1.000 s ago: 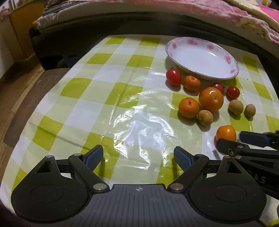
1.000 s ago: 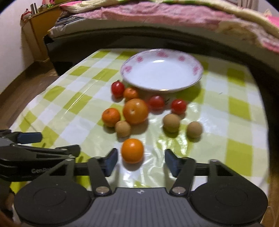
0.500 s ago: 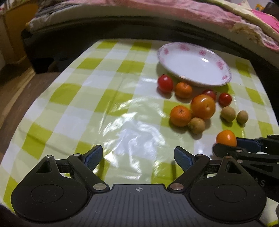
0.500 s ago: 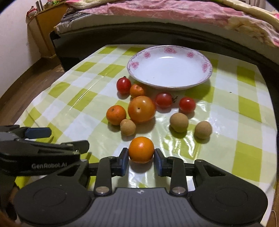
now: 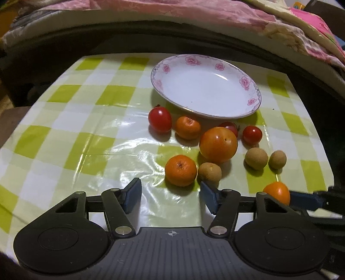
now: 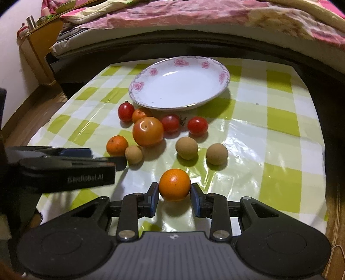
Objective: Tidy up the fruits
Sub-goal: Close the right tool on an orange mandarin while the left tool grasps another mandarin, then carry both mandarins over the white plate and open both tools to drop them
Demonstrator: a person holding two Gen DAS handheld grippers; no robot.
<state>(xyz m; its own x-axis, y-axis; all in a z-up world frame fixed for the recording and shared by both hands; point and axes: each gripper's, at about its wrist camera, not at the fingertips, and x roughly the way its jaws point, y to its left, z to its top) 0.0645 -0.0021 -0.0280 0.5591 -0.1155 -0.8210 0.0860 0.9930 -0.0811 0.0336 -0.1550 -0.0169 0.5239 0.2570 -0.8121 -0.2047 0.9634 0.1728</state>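
The right gripper (image 6: 174, 197) has its two blue-padded fingers clenched on a small round orange citrus fruit (image 6: 174, 184), one pad pressing each side of it, just above the shiny green-and-white checked plastic tablecloth (image 6: 269, 137).

The left gripper (image 5: 170, 195) is closing, yet nothing sits between its fingers; only bare tablecloth shows in the gap. Just ahead of its jaws, slightly toward its right finger, lie another small orange mandarin (image 5: 180, 170) and a round tan longan (image 5: 209, 174), the two nearly touching.

Further ahead of both jaws, a large smooth orange persimmon-like fruit (image 6: 148, 131) rests among three red cherry tomatoes (image 6: 197, 125) and a third small mandarin (image 6: 141, 114). Two more tan longans (image 6: 186, 148) lie side by side just beyond the held fruit.

Beyond the whole cluster stands the empty white shallow plate with pink flower rim (image 6: 224, 76), near the far tomatoes. Behind the table runs a bed with a pink quilt (image 6: 172, 15).
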